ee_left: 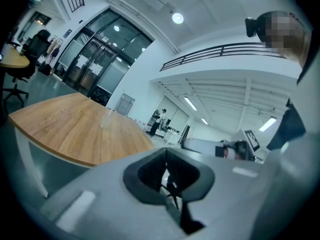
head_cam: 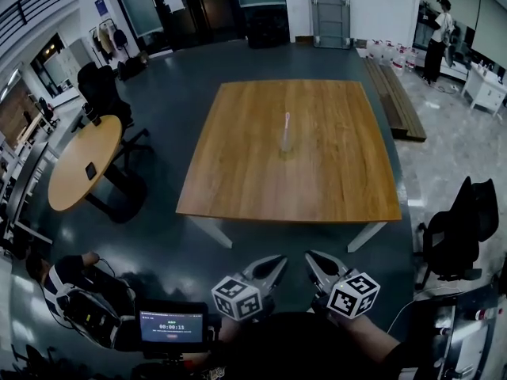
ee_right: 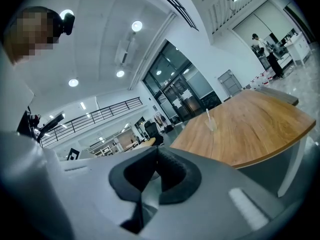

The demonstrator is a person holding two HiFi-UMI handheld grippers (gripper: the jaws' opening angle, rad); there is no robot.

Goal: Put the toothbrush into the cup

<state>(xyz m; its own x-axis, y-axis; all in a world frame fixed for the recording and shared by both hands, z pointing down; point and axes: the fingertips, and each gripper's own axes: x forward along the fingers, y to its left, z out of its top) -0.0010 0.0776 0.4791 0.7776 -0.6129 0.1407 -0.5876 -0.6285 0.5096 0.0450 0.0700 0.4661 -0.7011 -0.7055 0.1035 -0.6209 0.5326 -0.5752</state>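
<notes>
While the toothbrush stands in the cup at the middle of the table, the left gripper and right gripper sit well apart from it, beyond the near edge, jaws closed together and empty.

The table is smooth matt wood, the cup see-through, the floor dark and faintly shiny.

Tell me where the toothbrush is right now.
In the head view, the toothbrush stands in the clear cup near the middle of the wooden table, neither left nor right of centre.
</notes>
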